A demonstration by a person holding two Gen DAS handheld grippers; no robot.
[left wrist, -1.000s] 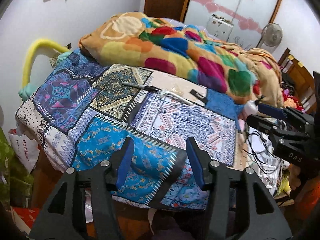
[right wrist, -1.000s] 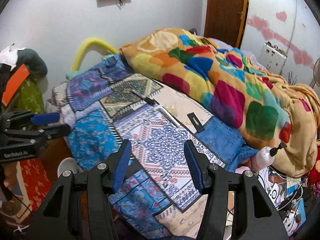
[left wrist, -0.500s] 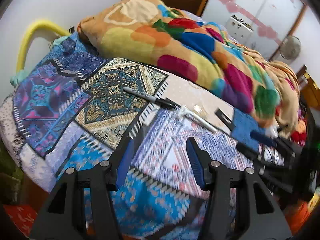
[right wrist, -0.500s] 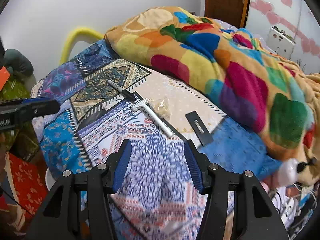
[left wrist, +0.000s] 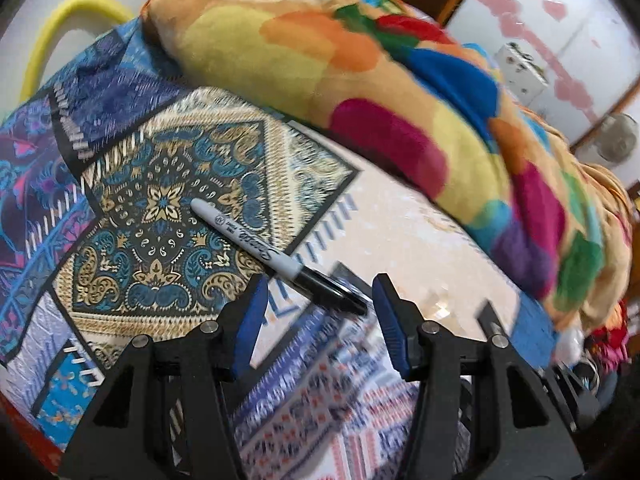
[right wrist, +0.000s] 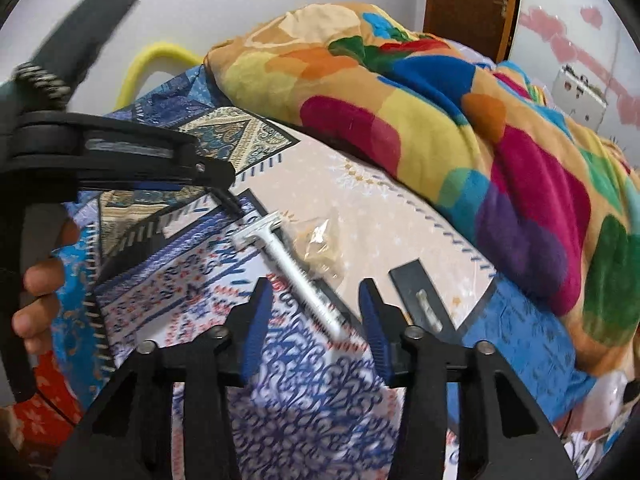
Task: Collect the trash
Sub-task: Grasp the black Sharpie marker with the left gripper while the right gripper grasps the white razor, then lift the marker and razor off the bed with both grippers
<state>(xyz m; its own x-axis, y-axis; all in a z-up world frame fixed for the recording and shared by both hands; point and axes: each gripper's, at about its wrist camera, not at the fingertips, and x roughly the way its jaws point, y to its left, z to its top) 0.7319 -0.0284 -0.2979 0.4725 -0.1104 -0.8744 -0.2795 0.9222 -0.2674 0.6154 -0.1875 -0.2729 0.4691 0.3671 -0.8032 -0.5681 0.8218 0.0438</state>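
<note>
A grey marker (left wrist: 256, 246) with a black cap lies on the patterned bedsheet (left wrist: 160, 216). My left gripper (left wrist: 320, 298) hangs open just above it, and the cap end sits between the blue pads without touching them. A white disposable razor (right wrist: 292, 268) lies on the sheet next to a crumpled clear wrapper (right wrist: 322, 242). Around the razor's handle my right gripper (right wrist: 316, 300) is closing, but its pads stand clear of it. In the right wrist view the left gripper (right wrist: 218, 178) reaches in from the left, held by a hand (right wrist: 40, 280).
A flat black strip (right wrist: 420, 296) lies on the sheet right of the razor. A bright, many-coloured blanket (left wrist: 400, 92) is heaped along the far side of the bed. A yellow tube (left wrist: 60, 28) arches by the wall at the left.
Both grippers have come down and forward over the bed. The left now straddles the marker's cap end. The right has reached the razor and its jaws have narrowed.
</note>
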